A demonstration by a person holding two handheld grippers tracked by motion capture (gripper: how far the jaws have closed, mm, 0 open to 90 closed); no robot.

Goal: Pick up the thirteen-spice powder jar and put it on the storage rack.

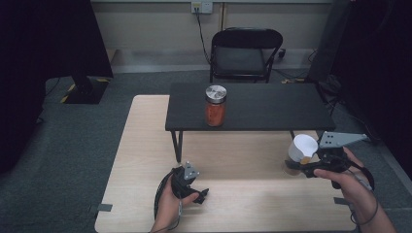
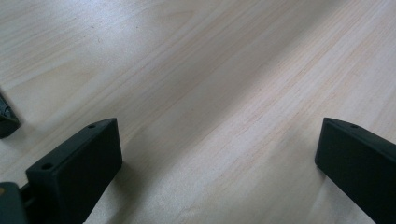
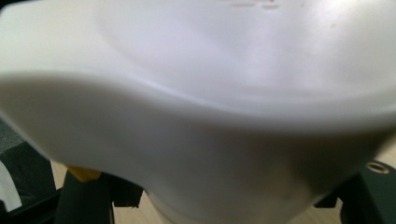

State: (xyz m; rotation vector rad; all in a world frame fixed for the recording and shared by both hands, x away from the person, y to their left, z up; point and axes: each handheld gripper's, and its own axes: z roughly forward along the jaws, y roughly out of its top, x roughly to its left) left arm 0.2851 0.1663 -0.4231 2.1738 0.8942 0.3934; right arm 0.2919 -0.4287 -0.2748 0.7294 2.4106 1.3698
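Lidded jar [image 1: 215, 106] on black shelf [image 1: 252, 109]

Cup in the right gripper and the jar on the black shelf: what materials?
Cup: looks like thin white plastic, smooth semi-matte; its rim bends under the right gripper's squeeze. Jar: likely clear glass showing orange-red contents, with a shiny metal-looking lid; clear plastic is possible.

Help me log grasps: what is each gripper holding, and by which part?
The right gripper grips the white cup by its lower side wall. The left gripper, jaws apart, holds nothing.
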